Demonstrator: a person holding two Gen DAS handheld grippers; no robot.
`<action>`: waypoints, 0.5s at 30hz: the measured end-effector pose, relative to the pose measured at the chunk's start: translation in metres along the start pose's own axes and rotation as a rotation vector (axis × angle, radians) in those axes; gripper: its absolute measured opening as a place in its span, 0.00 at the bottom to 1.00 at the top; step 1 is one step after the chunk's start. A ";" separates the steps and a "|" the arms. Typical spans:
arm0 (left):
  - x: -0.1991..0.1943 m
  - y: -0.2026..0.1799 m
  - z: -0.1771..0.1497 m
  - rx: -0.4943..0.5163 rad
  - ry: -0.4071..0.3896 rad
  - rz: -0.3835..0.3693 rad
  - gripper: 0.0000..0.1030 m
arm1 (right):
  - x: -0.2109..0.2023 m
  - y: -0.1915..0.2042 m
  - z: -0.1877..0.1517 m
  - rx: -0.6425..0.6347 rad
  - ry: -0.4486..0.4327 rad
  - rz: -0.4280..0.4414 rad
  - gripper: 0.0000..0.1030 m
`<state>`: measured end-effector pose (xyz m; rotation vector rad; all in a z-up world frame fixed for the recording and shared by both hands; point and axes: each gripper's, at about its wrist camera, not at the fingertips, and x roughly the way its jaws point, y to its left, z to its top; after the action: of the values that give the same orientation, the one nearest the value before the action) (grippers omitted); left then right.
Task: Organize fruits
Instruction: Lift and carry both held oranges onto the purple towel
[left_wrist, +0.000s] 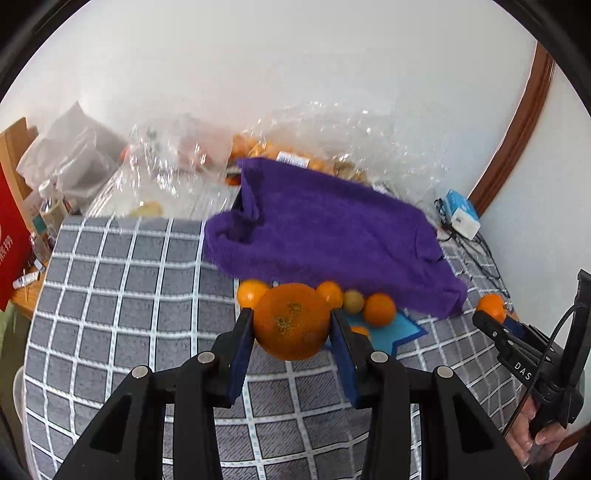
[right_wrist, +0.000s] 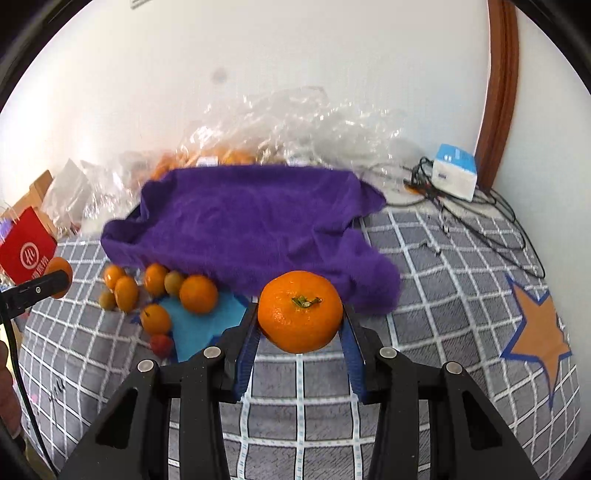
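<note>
My left gripper (left_wrist: 291, 323) is shut on a large orange (left_wrist: 291, 320) and holds it above the checked tablecloth (left_wrist: 129, 295). My right gripper (right_wrist: 300, 321) is shut on a tangerine (right_wrist: 300, 311) with a green stem; it also shows at the right of the left wrist view (left_wrist: 490, 307). Several small oranges (right_wrist: 198, 294) and greenish fruits (right_wrist: 173, 282) lie on and around a blue star patch (right_wrist: 201, 325) in front of a purple towel (right_wrist: 251, 229). A small red fruit (right_wrist: 161, 345) lies by the patch. The left gripper's orange shows at the left of the right wrist view (right_wrist: 59, 275).
The purple towel drapes over a raised object. Clear plastic bags (right_wrist: 295, 122) with more oranges sit behind it by the wall. A white-blue box (right_wrist: 454, 171) with black cables lies back right. A red box (right_wrist: 27, 251) stands left. An orange star patch (right_wrist: 541, 332) lies right.
</note>
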<state>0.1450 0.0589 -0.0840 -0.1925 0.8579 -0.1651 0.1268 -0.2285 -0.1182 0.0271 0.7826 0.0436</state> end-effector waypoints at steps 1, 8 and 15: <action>-0.002 -0.002 0.004 0.003 -0.005 0.000 0.38 | -0.002 0.000 0.005 -0.002 -0.007 0.000 0.41; -0.010 -0.010 0.033 0.011 -0.041 -0.001 0.38 | -0.009 -0.001 0.032 -0.010 -0.047 0.003 0.41; -0.003 -0.018 0.059 0.032 -0.057 0.001 0.38 | -0.006 -0.003 0.056 -0.007 -0.068 -0.004 0.41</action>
<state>0.1870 0.0484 -0.0402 -0.1663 0.7983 -0.1712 0.1623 -0.2325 -0.0748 0.0205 0.7145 0.0415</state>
